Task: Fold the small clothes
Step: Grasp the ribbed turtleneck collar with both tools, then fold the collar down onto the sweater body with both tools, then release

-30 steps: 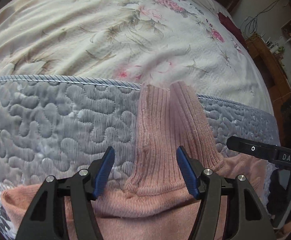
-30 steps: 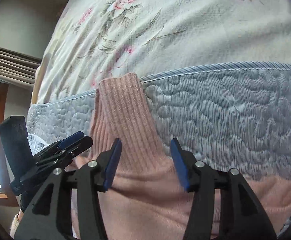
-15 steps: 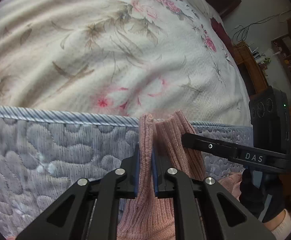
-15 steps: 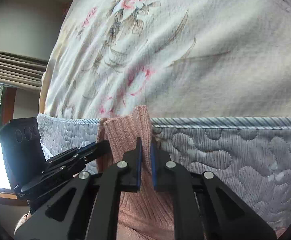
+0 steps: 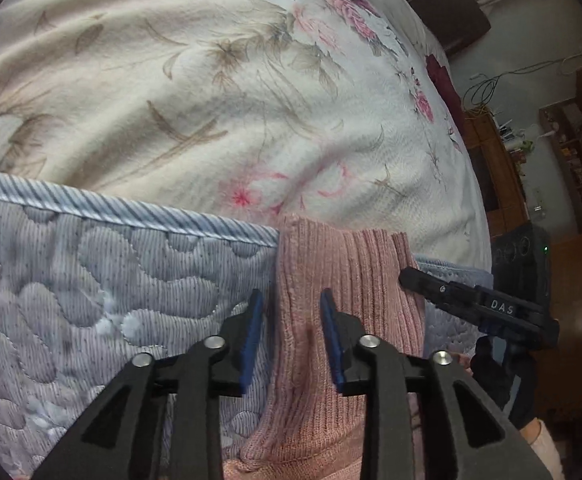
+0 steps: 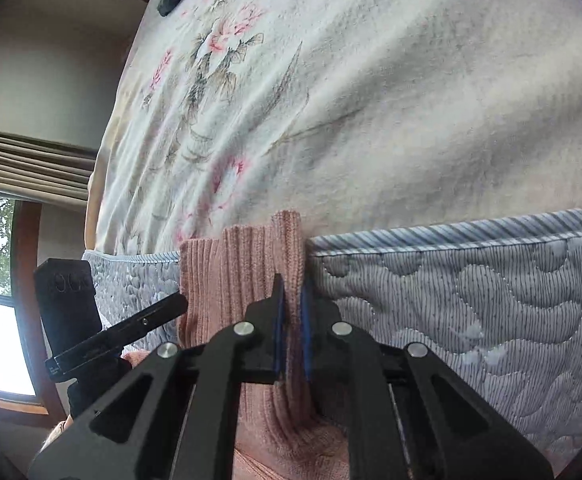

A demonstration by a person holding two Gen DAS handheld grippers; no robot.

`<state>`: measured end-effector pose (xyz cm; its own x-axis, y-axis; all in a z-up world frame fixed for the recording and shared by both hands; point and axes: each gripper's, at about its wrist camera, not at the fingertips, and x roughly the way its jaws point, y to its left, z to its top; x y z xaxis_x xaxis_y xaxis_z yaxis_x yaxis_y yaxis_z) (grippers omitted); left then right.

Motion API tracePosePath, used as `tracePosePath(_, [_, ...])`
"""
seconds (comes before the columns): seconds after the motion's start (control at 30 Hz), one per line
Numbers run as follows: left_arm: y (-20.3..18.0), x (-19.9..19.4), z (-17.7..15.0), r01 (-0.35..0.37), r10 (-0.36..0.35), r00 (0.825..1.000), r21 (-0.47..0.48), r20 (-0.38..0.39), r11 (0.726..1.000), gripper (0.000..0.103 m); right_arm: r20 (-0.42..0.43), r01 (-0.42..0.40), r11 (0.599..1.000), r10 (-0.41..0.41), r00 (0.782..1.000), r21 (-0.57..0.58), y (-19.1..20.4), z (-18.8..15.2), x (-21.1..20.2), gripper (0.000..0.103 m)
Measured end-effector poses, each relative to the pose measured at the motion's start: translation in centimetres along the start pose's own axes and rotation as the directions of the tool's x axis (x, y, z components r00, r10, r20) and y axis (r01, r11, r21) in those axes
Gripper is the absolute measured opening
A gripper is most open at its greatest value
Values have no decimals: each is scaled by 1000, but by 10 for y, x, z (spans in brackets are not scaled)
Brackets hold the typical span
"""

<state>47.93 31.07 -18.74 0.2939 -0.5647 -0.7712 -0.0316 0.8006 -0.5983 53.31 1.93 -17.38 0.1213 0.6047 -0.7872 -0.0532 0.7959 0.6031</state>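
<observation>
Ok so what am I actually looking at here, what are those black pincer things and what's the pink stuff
These are two hand-held grasping tools, one in each of a person's hands, each carrying a forward-looking camera. One picture comes from the left tool, whose blue-padded jaws stand open around the pink ribbed knit garment. The other comes from the right tool, pinched shut on the garment's ribbed edge. The garment lies on a grey-blue quilted cover over a cream floral blanket. Each tool also shows in the other's picture.
</observation>
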Motion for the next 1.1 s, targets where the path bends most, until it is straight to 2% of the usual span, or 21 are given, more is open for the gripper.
tracePosePath(0.07, [-5, 5, 0, 26, -26, 1000, -4, -15, 1000, 44, -6, -3, 1000, 3, 1000, -6, 0, 1, 1, 9])
tracePosePath(0.1, [-8, 8, 1, 13, -13, 1000, -2, -21, 1000, 49, -8, -8, 1000, 8, 1000, -3, 0, 0, 1, 11])
tracePosePath(0.17, [-13, 14, 4, -11, 11, 1000, 1, -29, 1000, 48, -17, -2, 1000, 2, 1000, -10, 1, 0, 3, 11])
tracePosePath(0.23, [-17, 17, 6, 7, -7, 1000, 4, -30, 1000, 28, -19, -3, 1000, 2, 1000, -14, 1, 0, 4, 11])
tracePosePath(0.27, [-18, 18, 6, 25, -25, 999, -3, -41, 1000, 8, -19, -7, 1000, 7, 1000, -12, 1, 0, 4, 11])
tracePosePath(0.37, [-28, 14, 8, 22, -21, 1000, 28, -8, 999, 9, -19, 0, 1000, 0, 1000, -14, 4, 3, 6, 7])
tracePosePath(0.53, [-31, -14, 20, 10, -14, 991, 36, 131, 999, 8, 38, 13, 1000, -12, 999, -25, 10, 5, -11, 6])
tracePosePath(0.67, [-32, -11, 23, -40, 32, 991, 57, 133, 998, 8, 31, 51, 998, -49, 998, -40, 16, 10, -9, 6])
tracePosePath(0.77, [-26, -6, 23, -24, 22, 992, 14, 121, 1000, 8, 9, 80, 996, -80, 997, -31, 13, 8, -3, 6])
tracePosePath(0.87, [-27, -14, 17, 40, -41, 989, 8, 139, 999, 8, 24, 20, 999, -19, 1000, -32, 14, 1, -13, 6])
tracePosePath(1.0, [-45, -41, -2, 86, -108, 979, 130, 173, 988, 8, 56, -56, 992, 62, 996, -113, 29, -17, -45, 6])
tracePosePath(1.1, [-50, -63, -25, 106, -144, 969, 188, 202, 976, 8, 68, -79, 977, 94, 993, -196, 46, -39, -66, 6])
